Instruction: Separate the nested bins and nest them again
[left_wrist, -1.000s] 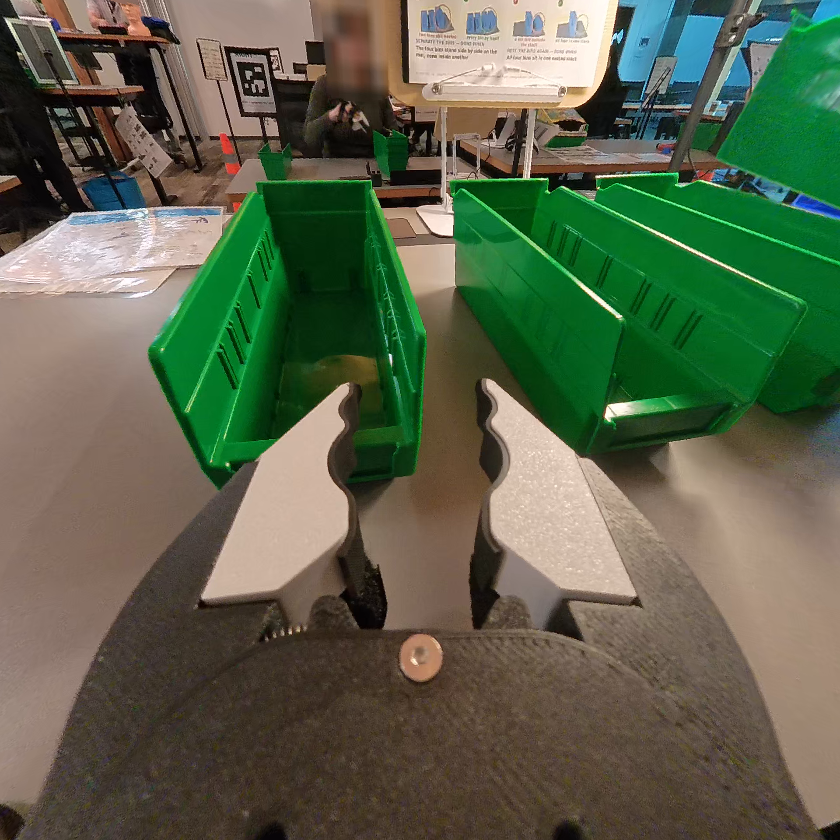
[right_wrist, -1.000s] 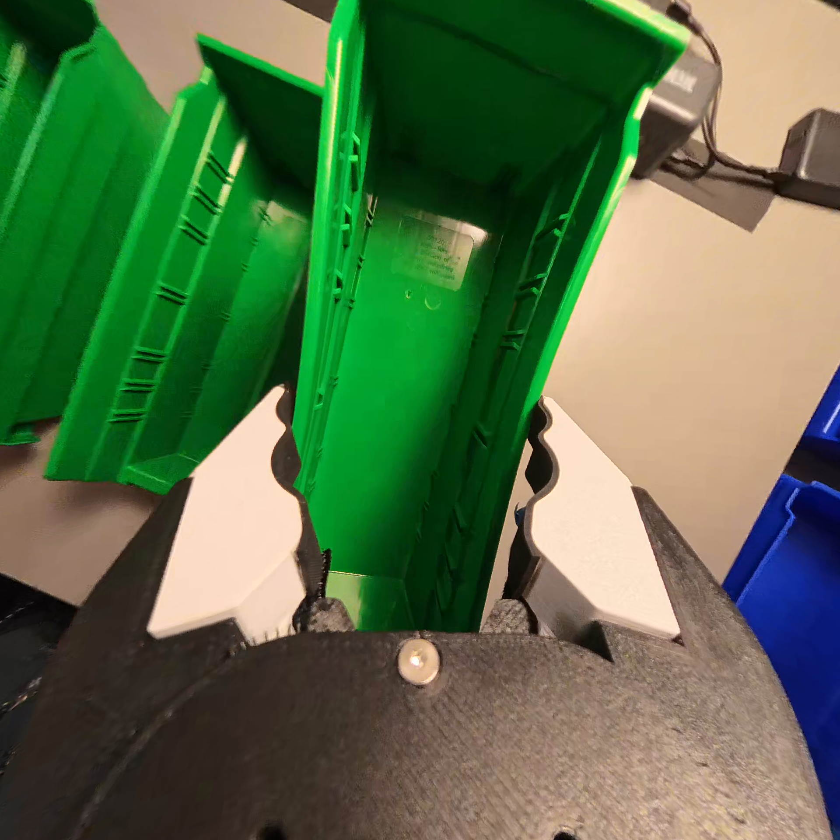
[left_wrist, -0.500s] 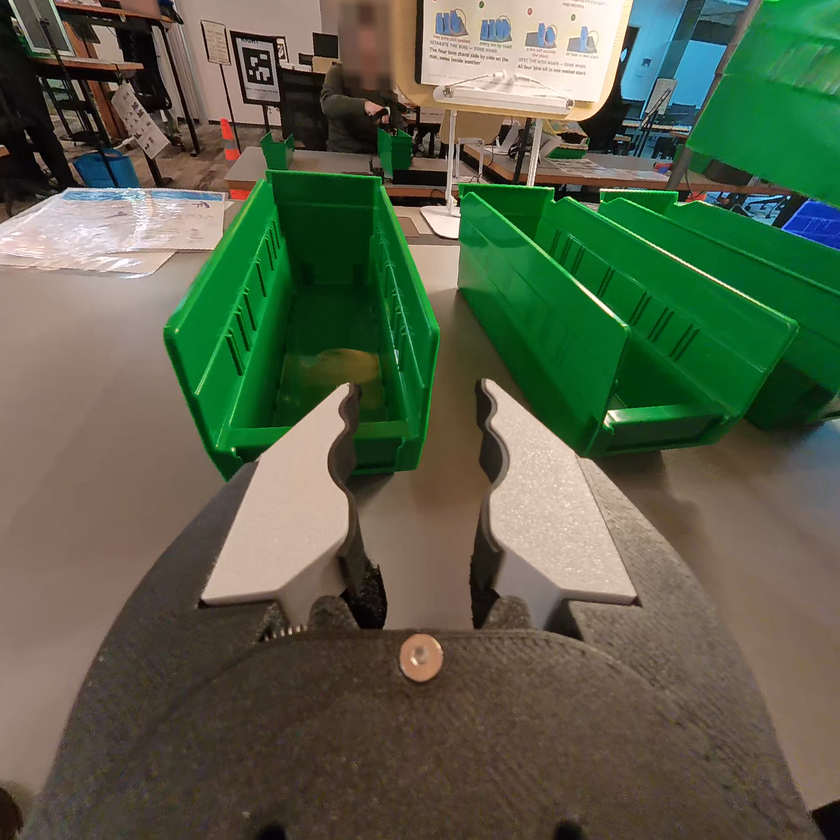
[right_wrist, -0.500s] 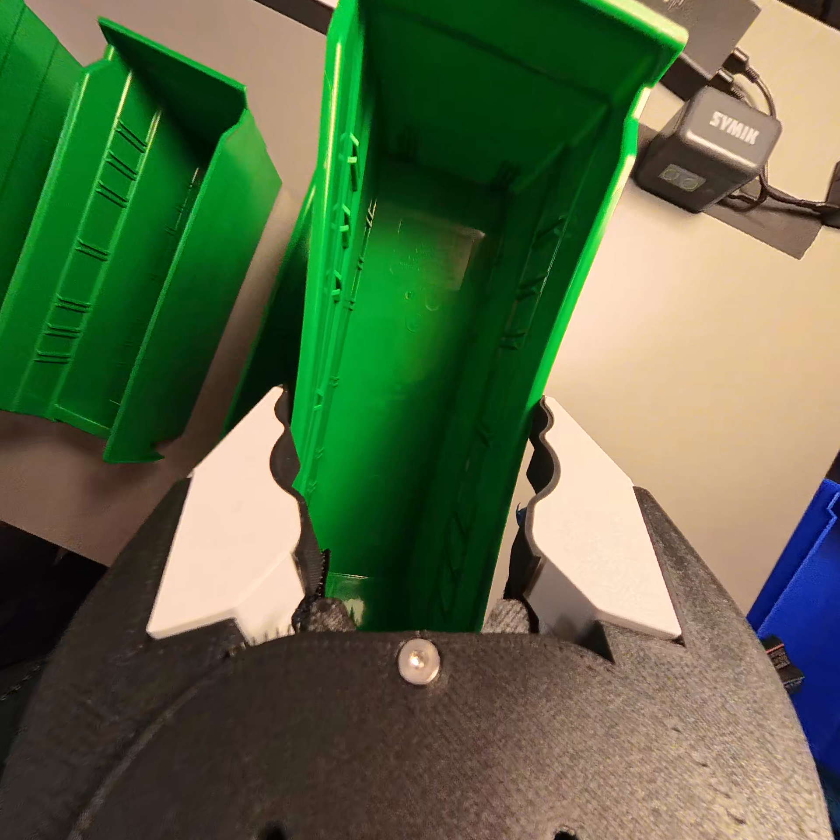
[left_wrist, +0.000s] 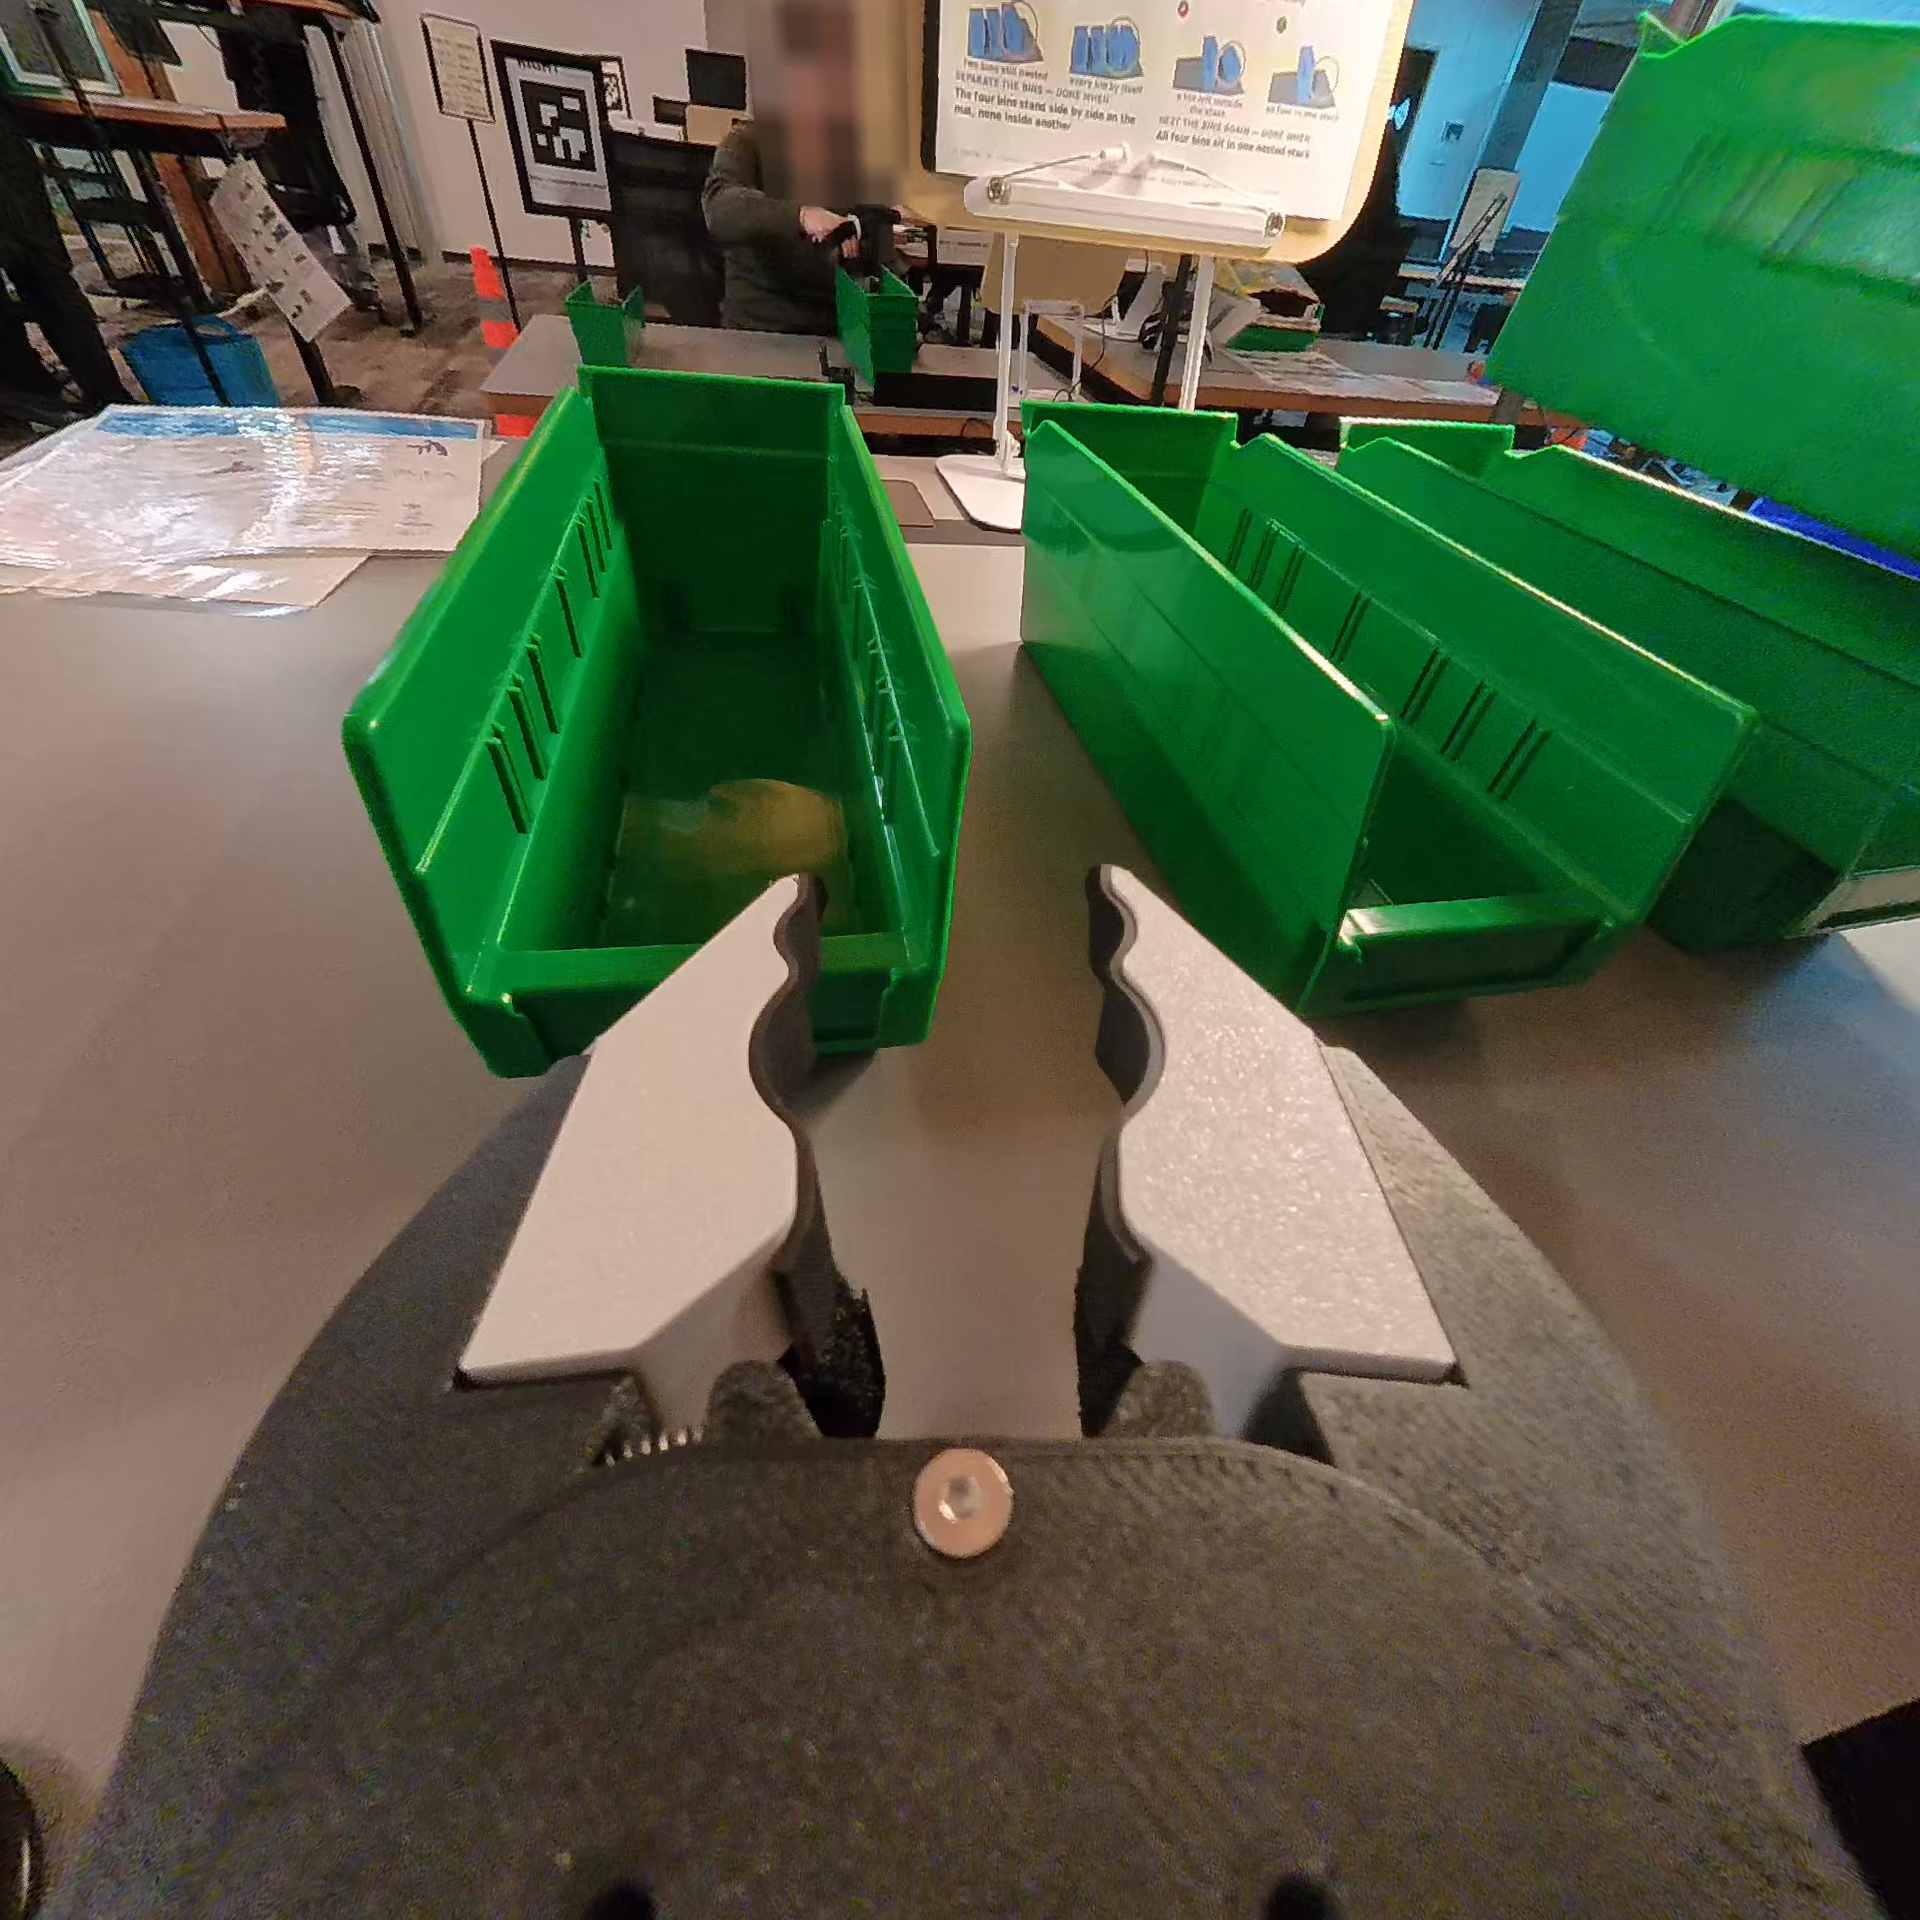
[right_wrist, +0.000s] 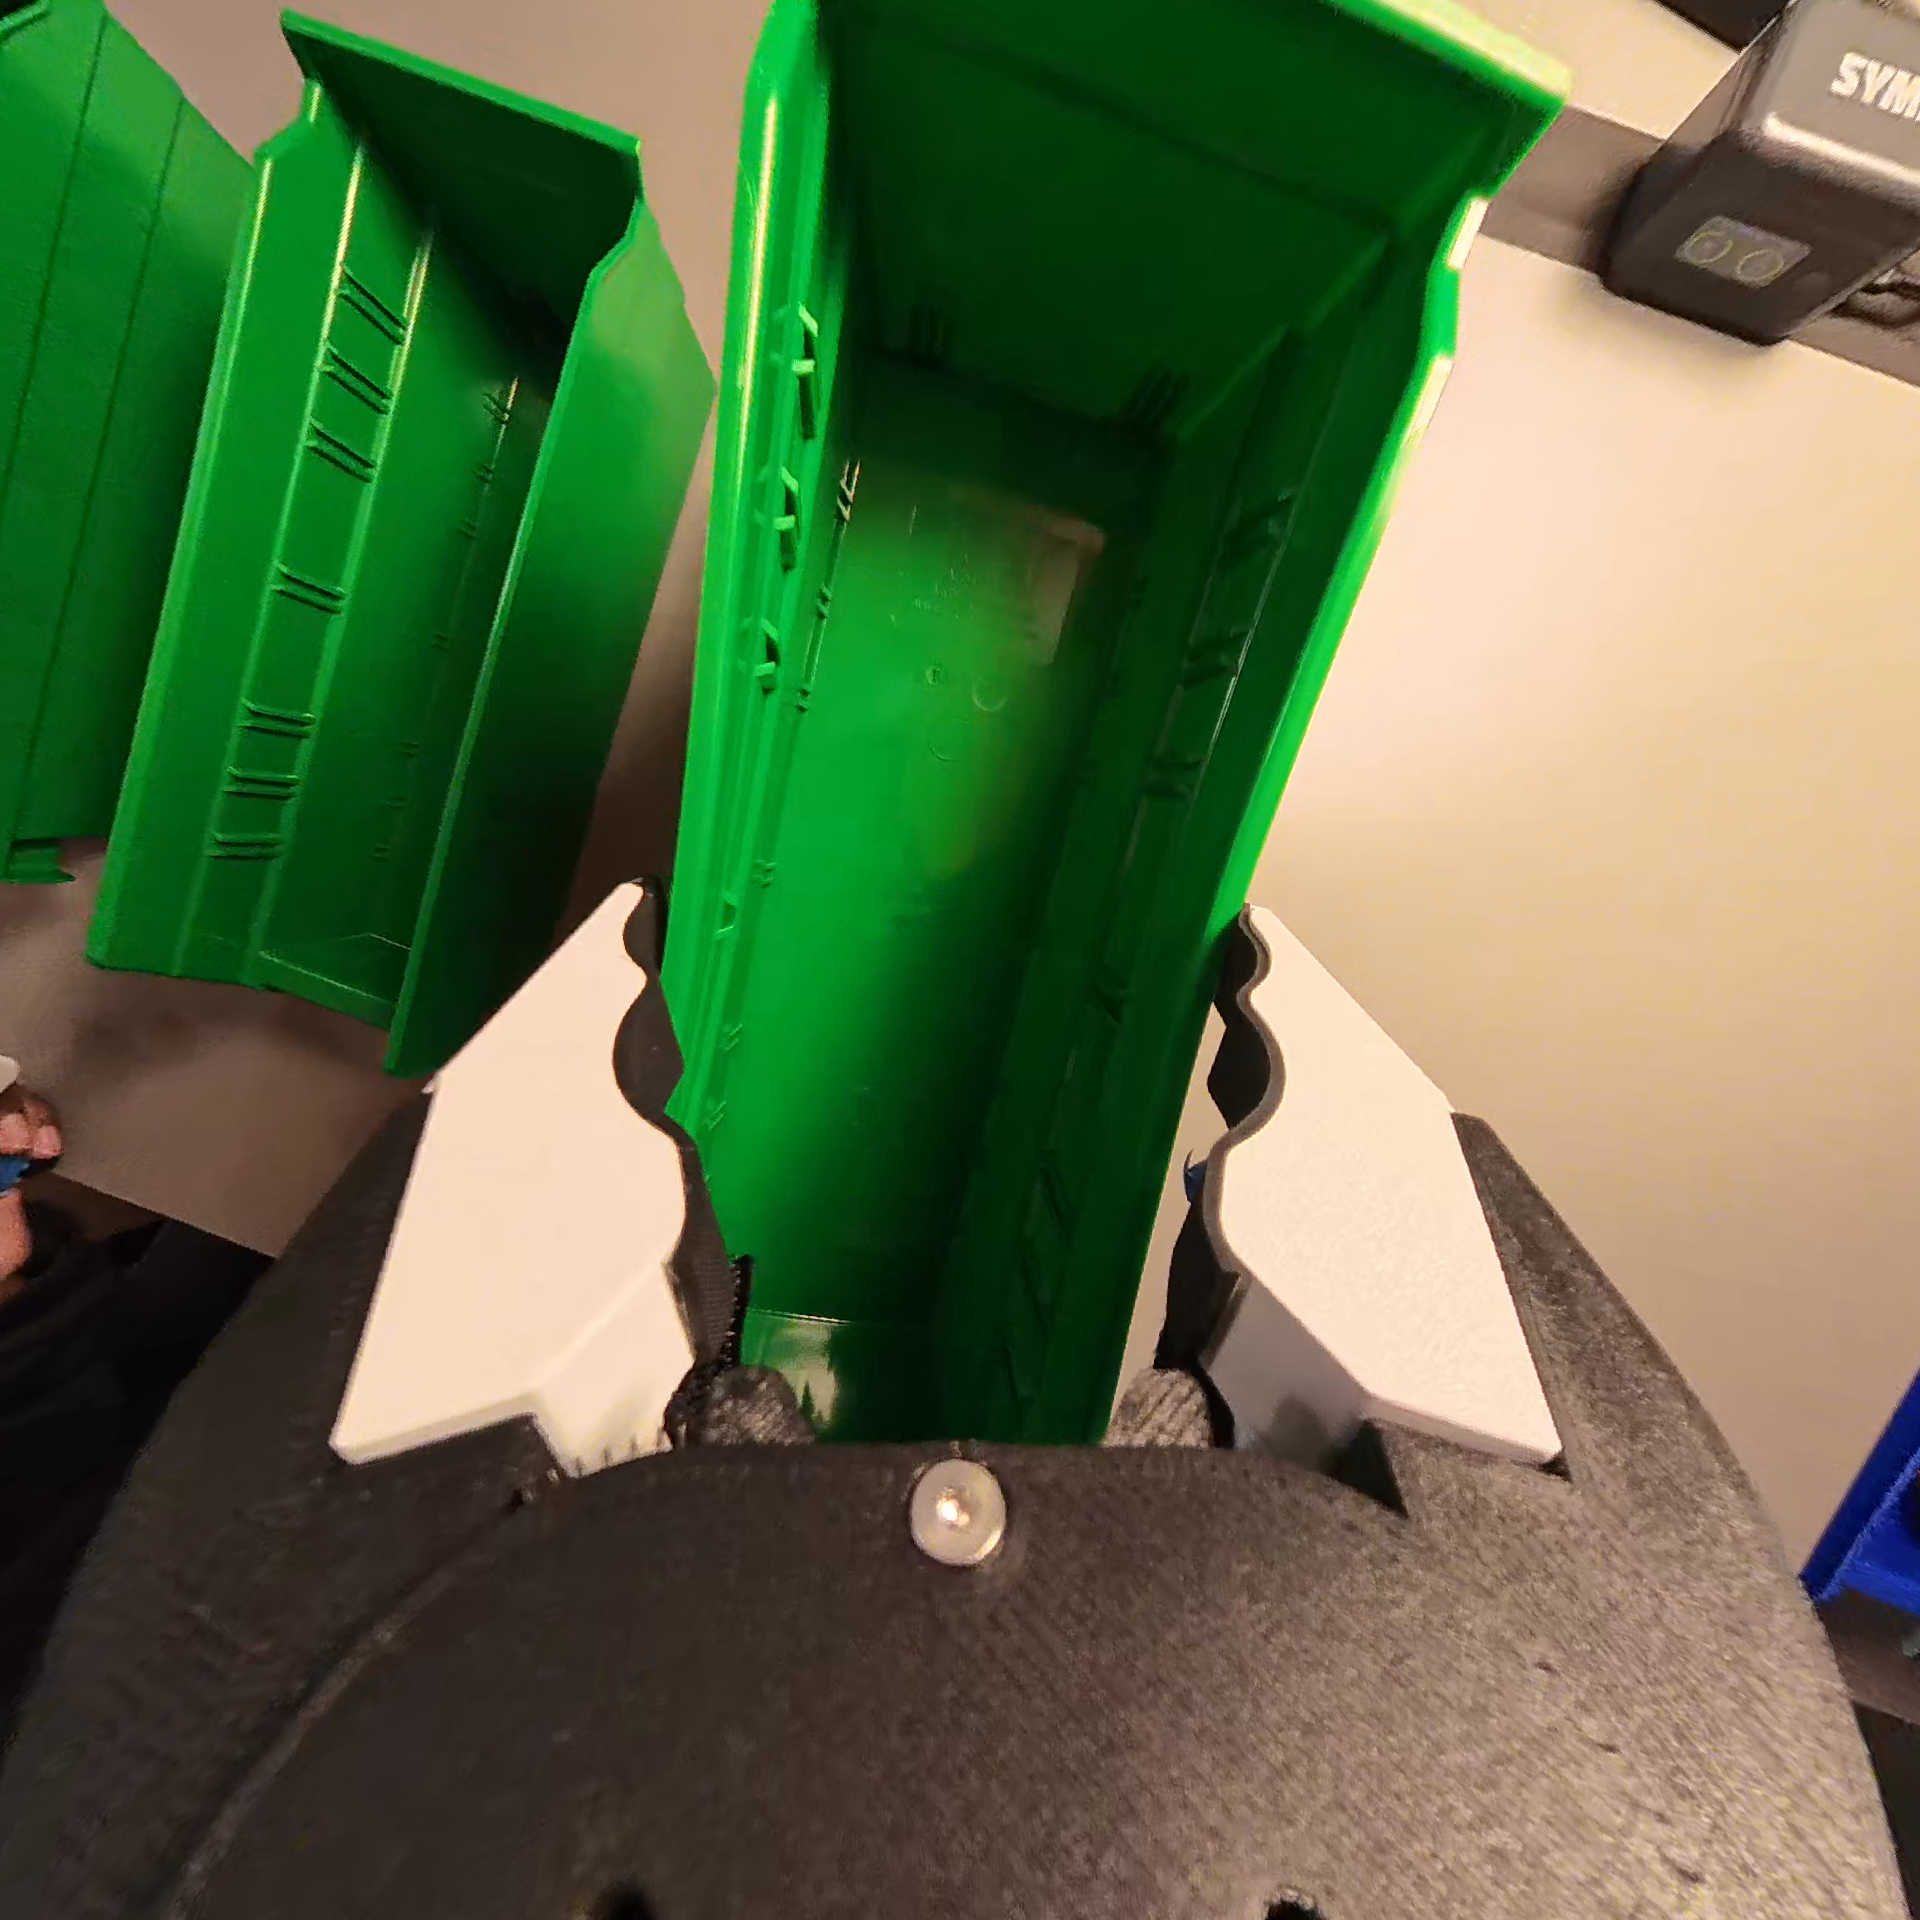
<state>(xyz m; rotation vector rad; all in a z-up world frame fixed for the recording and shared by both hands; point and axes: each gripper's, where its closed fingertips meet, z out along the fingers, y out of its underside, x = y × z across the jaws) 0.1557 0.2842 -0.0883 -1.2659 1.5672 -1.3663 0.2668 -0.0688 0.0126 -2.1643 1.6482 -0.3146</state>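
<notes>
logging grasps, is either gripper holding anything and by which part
Right gripper holds a green bin across both long side walls at its near end. Left gripper is open, holding nothing.

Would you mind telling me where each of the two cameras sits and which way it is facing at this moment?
Left wrist view: on the left gripper, low over the grey table, looking level at three green bins; its open fingers show.
Right wrist view: on the right gripper, looking steeply down into the held bin; its fingers clamp it.
Shared: the held bin, seen raised at the left view's upper right.

Lighting: bright, even, overhead; soft shadows on worktop (left_wrist: 208, 935). Wide-angle bowing at edges. Lifted green bin (left_wrist: 1714, 229) motion-blurred; glare on plastic sheets (left_wrist: 208, 499).
</notes>
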